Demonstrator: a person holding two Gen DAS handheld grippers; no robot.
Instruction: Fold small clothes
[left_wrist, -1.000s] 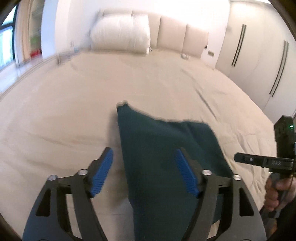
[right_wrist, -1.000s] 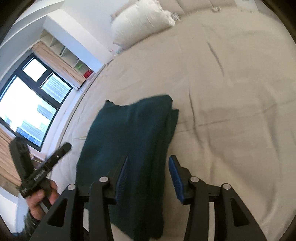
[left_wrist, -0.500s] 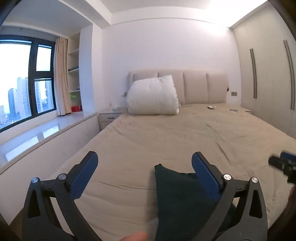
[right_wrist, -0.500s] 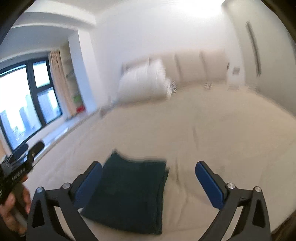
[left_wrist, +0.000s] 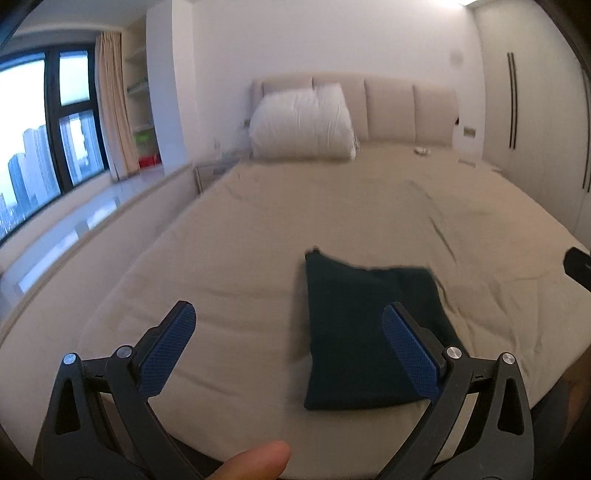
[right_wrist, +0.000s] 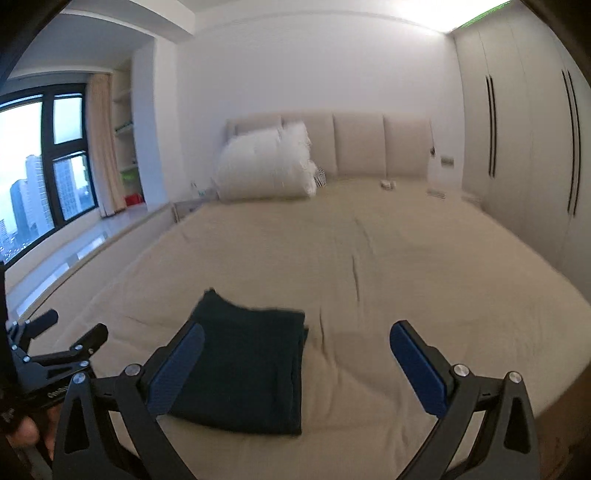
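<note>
A dark teal garment (left_wrist: 365, 332) lies folded into a neat rectangle on the beige bed (left_wrist: 258, 236), near its foot edge; it also shows in the right wrist view (right_wrist: 251, 365). My left gripper (left_wrist: 291, 343) is open and empty, held back above the bed's foot, with the garment behind its right finger. My right gripper (right_wrist: 295, 354) is open and empty, with the garment behind its left finger. Neither gripper touches the cloth. The left gripper's body (right_wrist: 44, 362) shows at the left edge of the right wrist view.
A white pillow (left_wrist: 301, 123) leans on the padded headboard (left_wrist: 406, 110). A window ledge (left_wrist: 74, 229) and window run along the left. Wardrobe doors (right_wrist: 535, 155) stand on the right. Small items (left_wrist: 421, 150) lie near the headboard.
Both grippers have pulled back and tilted up from over the garment, and their jaws have opened wider. The folded garment stays flat on the bed.
</note>
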